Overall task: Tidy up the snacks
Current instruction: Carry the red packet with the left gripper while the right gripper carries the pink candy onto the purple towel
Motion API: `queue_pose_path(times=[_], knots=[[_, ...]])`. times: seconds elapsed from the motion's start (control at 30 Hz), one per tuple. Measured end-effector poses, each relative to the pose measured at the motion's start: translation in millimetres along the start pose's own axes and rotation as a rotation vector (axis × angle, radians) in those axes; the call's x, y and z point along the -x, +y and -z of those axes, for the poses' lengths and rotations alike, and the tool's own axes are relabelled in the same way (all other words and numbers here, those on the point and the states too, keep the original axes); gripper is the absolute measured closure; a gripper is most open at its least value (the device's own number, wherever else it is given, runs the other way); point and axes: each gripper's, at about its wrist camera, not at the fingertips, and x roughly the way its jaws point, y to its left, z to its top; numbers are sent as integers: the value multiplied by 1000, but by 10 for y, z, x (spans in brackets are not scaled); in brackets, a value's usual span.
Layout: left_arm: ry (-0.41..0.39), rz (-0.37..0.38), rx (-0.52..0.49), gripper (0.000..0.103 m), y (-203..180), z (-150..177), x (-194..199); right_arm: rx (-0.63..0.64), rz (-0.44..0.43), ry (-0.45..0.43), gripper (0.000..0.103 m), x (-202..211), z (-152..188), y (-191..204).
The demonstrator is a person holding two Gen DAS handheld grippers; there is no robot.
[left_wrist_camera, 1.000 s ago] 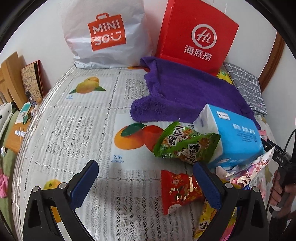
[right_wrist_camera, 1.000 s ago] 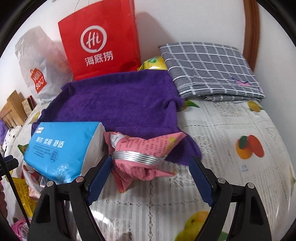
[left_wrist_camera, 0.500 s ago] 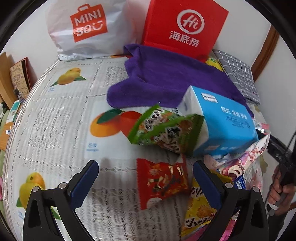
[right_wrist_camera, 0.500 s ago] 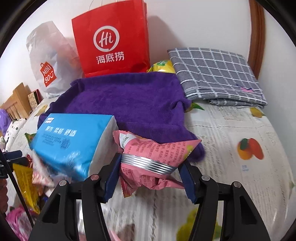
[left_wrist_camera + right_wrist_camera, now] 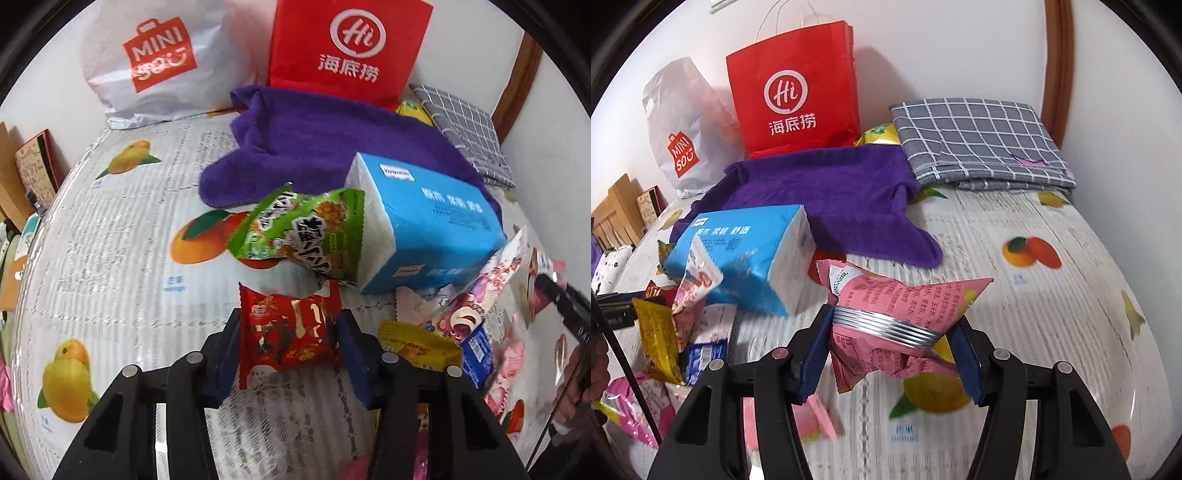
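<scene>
Left gripper (image 5: 286,354) clamped the red packet (image 5: 288,334); right gripper (image 5: 890,350) gripped the crumpled pink packet (image 5: 897,317). Thin foil edges risked slipping out.

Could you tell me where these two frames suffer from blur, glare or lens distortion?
Left wrist view: fisheye bends the tablecloth edges; foil glare on the red snack packet; fairly sharp. Right wrist view: motion blur low left around the pink packets; the pink snack bag stays legible.
</scene>
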Motion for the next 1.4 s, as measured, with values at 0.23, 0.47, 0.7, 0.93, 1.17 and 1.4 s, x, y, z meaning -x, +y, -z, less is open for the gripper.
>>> queue_pose_path(times=[0.23, 0.47, 0.7, 0.93, 1.17, 1.4], knots=[[-30, 33, 19, 59, 93, -9, 221, -37, 3, 7, 43, 179, 80, 16], [-58, 81, 22, 59, 39, -45, 439, -44, 10, 2, 43, 346, 85, 82], [-82, 131, 4, 59, -117, -142, 592, -31, 4, -22, 43, 546, 39, 195], [-101, 163, -23, 59, -286, -308, 721, -26, -22, -43, 43, 727, -95, 320], [-120, 176, -44, 59, -410, -523, 847, -9, -48, -49, 43, 782, -285, 460], [-139, 175, -44, 59, -468, -745, 943, 31, -67, -58, 43, 763, -565, 607]])
